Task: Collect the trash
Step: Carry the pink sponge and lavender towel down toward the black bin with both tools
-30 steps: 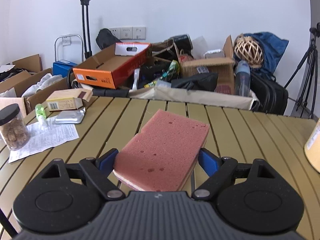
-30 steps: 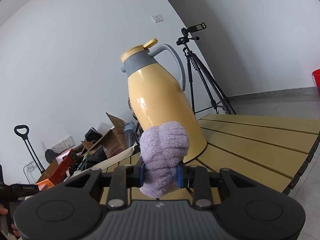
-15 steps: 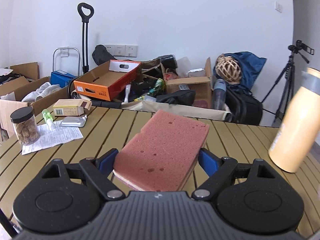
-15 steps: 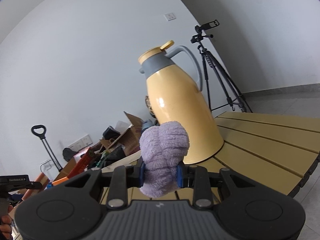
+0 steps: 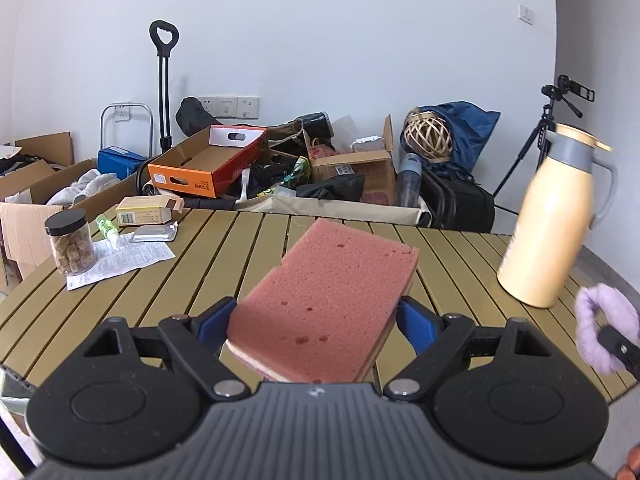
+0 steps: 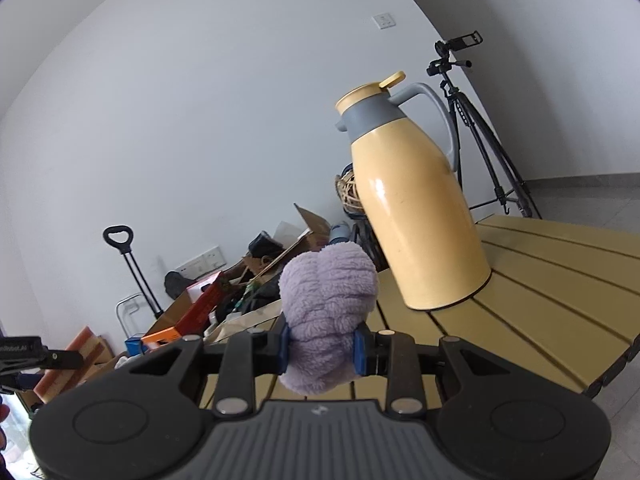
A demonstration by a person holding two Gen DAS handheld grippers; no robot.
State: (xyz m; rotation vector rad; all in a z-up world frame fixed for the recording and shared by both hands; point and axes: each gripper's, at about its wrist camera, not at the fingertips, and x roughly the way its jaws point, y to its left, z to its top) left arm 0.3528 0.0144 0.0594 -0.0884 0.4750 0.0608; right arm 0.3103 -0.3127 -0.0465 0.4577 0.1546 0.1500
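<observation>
Near edge of the pink rectangular foam sponge (image 5: 332,300) is hidden behind the gripper body, so how deep it sits between the pads can't be read; its underside shows only as a pale layer at the near-left corner. Print on the white paper sheet (image 5: 120,258) is too small to read. Contents of the clear plastic jar with black lid (image 5: 72,242) are just brown lumps. Left gripper (image 5: 320,316) is spread wide, blue pads pinching the sponge by its two long sides, sponge held flat above the olive slatted table (image 5: 224,264). Right gripper (image 6: 321,346) is narrowed down on a lilac fluffy cloth wad (image 6: 328,320), pads pressed into both sides, cloth bulging above and below. From the left wrist view that wad is cut off at the right edge. Yellow thermos jug with grey collar and handle (image 6: 416,216) stands on the table just past the cloth, not touching it.
</observation>
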